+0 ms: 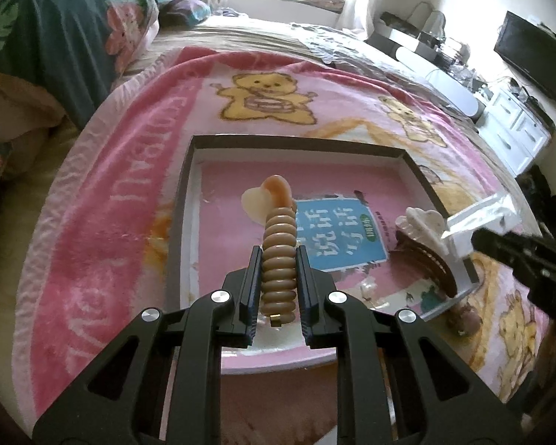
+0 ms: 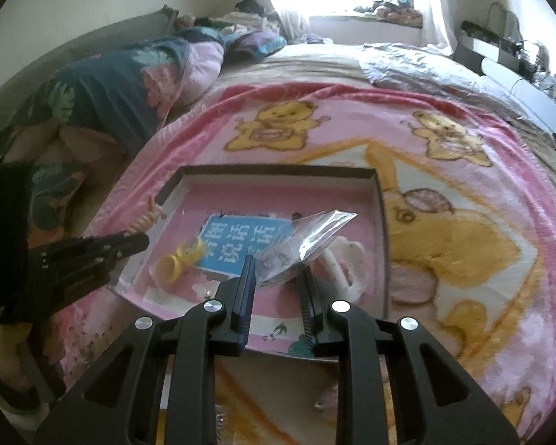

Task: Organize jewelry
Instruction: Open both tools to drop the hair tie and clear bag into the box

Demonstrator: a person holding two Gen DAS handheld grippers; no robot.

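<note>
A bed fills both views, spread with a pink blanket printed with yellow teddy bears. On the blanket lies a shallow open box with dark walls and a pink floor bearing a blue label.

The left gripper reaches over the near edge of the box, its jaws narrowed onto a tan coiled hair tie. The coil's long axis runs straight ahead between the fingers, away from the camera, and its far end curls up above the box floor (a pale heart-shaped piece sits just beside that tip).

The right gripper reaches over the near edge of the box too; its jaws stand part open, and a clear plastic bag lies between the fingertips, angled up toward the far right corner. Whether the fingers press it cannot be told.

Inside the box, a white claw clip rests against the right wall beside the bag, and a yellow ring-shaped piece lies near the left wall. A brown comb-like clip sits under the white one.
</note>
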